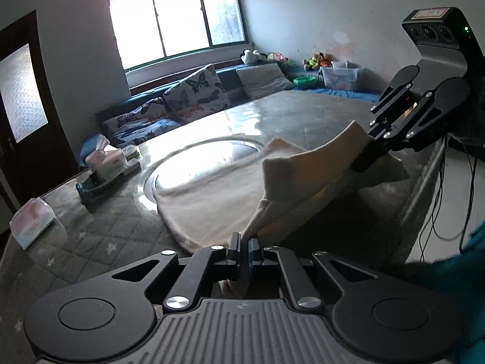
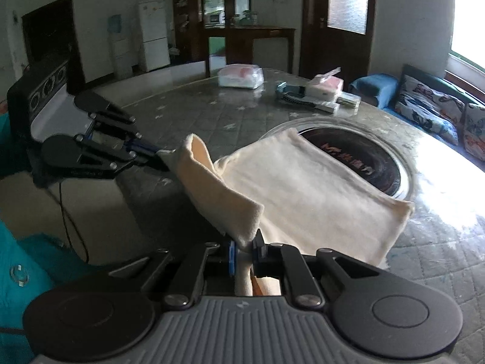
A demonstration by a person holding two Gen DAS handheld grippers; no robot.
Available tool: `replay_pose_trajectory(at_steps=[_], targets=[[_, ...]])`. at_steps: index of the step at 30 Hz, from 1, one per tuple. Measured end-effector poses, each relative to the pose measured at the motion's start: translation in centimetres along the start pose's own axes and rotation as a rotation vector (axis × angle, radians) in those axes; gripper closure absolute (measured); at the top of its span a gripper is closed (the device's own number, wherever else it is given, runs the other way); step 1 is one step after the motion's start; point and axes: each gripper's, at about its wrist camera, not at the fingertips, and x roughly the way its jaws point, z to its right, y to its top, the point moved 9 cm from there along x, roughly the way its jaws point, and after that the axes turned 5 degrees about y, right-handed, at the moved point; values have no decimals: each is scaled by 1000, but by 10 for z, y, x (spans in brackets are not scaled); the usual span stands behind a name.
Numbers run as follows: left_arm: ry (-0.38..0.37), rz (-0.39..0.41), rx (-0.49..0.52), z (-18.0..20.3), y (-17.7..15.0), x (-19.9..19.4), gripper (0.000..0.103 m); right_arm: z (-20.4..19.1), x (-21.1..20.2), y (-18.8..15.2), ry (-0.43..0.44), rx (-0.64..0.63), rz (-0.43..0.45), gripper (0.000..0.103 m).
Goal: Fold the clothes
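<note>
A cream cloth (image 1: 212,194) lies half on the grey quilted table (image 1: 100,242), its far part over a round glass inset (image 1: 194,163). My left gripper (image 1: 245,247) is shut on the cloth's near edge and lifts it. My right gripper (image 1: 363,154) is shut on the same raised edge at the right. In the right wrist view the right gripper (image 2: 246,250) pinches one corner of the cloth (image 2: 303,188), and the left gripper (image 2: 160,156) holds the other corner at the left. The edge between them hangs as a raised fold above the table's near rim.
A tissue pack (image 1: 31,223), a dark brush tray (image 1: 97,183) and a soft tissue box (image 1: 106,159) sit on the table's left side. The round inset (image 2: 363,157) lies beyond the cloth. Cushions (image 1: 197,94) and a window lie behind. Cables (image 1: 439,212) hang at the right.
</note>
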Motion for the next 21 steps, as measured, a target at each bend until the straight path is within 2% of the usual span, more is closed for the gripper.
replay_pose_trajectory(at_steps=[5,10,15,18,21], targets=[[12,42,-15,-19,32,24,98,30,-1,26,-40,23,19,94],[28,37,-32,-48,64,75,98,79,18,52,-85,55,14,95],[64,-46,-68,-71,73,150,98,131,54,64,-136,105,-5,95],[93,-112,-101,-80,68,195,98,166,84,59,-171,196,-15,94],[114,-165,-128,-84,60,220,94,192,108,46,-207,305,-6,88]])
